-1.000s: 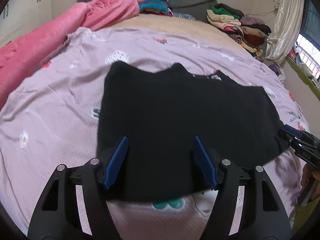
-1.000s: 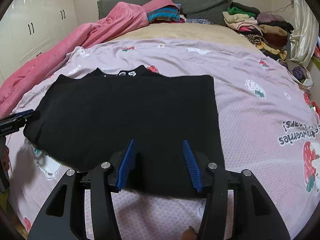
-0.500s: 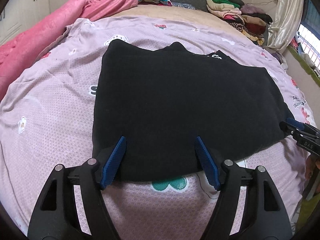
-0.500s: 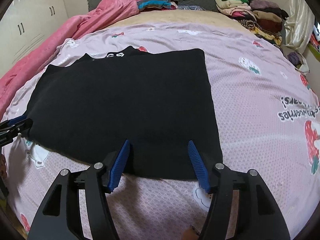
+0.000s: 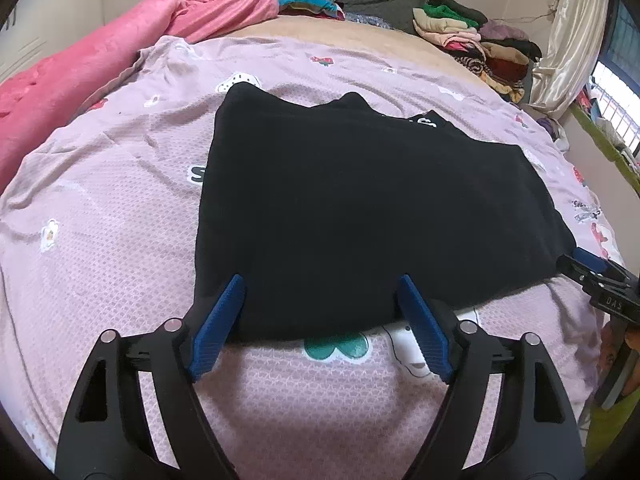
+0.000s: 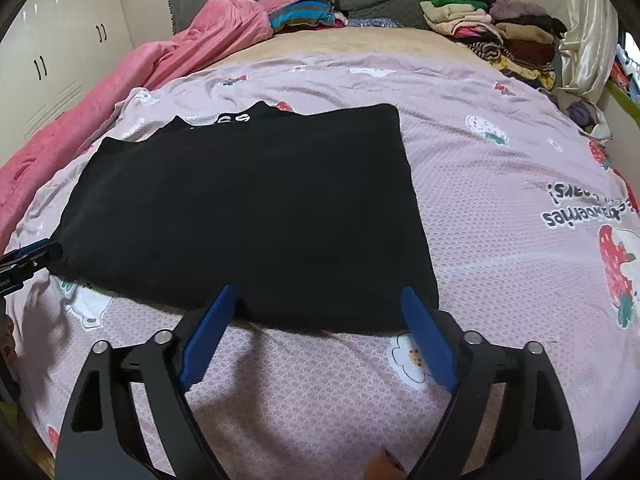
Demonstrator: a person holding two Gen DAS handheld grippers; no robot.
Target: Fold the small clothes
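Pink bedsheet [image 5: 120, 264], black garment [image 5: 360, 216] flat ahead of opening left gripper [image 5: 320, 324]

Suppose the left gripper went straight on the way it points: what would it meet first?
Probably the near hem of the black garment on the pink sheet. The left gripper, jaws opening, holds nothing; depth is uncertain.

Right gripper [image 6: 318, 320] at six o'clock, jaws opening with nothing pressed between them, blue pads over the near hem of the black garment [image 6: 248, 208] lying flat on the pink bedspread [image 6: 500, 200]; left gripper's tip [image 6: 28, 258] at nine o'clock, beside the garment's corner.
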